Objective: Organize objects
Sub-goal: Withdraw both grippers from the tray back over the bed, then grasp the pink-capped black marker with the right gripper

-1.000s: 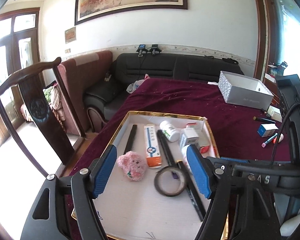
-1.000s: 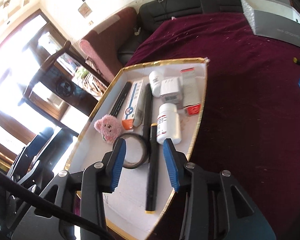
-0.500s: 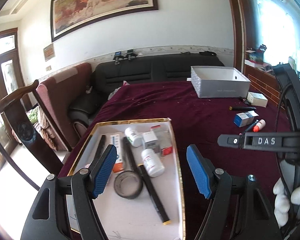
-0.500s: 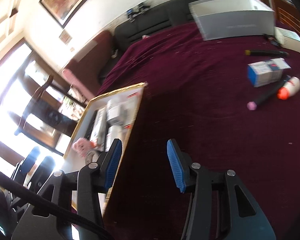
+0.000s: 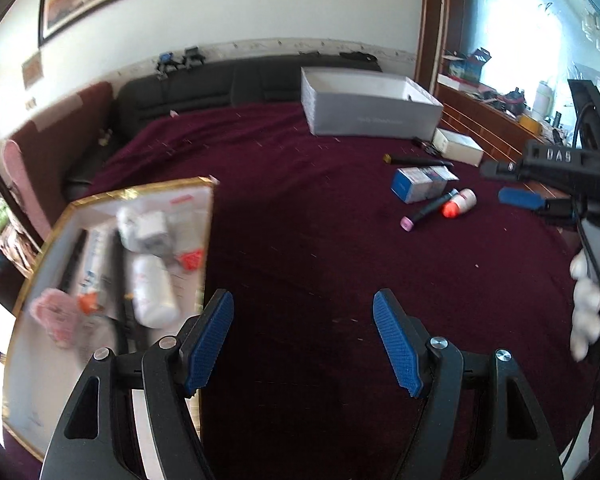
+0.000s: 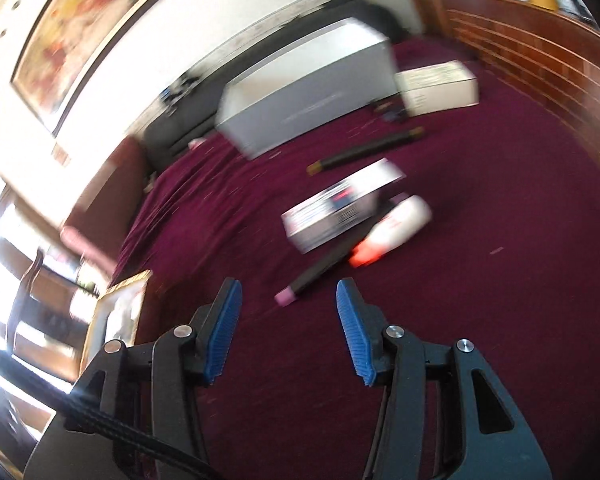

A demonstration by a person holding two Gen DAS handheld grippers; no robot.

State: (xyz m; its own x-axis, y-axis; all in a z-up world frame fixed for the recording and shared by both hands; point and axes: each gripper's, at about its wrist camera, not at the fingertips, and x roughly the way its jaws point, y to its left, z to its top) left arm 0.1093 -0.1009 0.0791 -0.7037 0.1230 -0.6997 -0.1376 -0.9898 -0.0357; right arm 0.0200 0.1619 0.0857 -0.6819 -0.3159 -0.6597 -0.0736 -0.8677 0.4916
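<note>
Black right tool (image 5: 521,199) lettered "DAS", open and empty. Left tool (image 5: 302,342) open too. Box (image 5: 419,185) print too blurred.

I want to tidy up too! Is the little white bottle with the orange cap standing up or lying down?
Lying down. The white bottle rests on its side on the maroon cloth, orange cap pointing sideways, beside the black marker.

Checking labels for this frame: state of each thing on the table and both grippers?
Left gripper: open, empty.
Right gripper: open, empty, above cloth.
Tray: loaded with bottles, boxes, pens, pink toy.
Grey box: open top, upright.
Blue-white carton: lying on cloth, flap open.
Marker: lying, pink end toward gripper.
Orange-capped bottle: lying on its side beside marker.
Black pen: lying flat.
</note>
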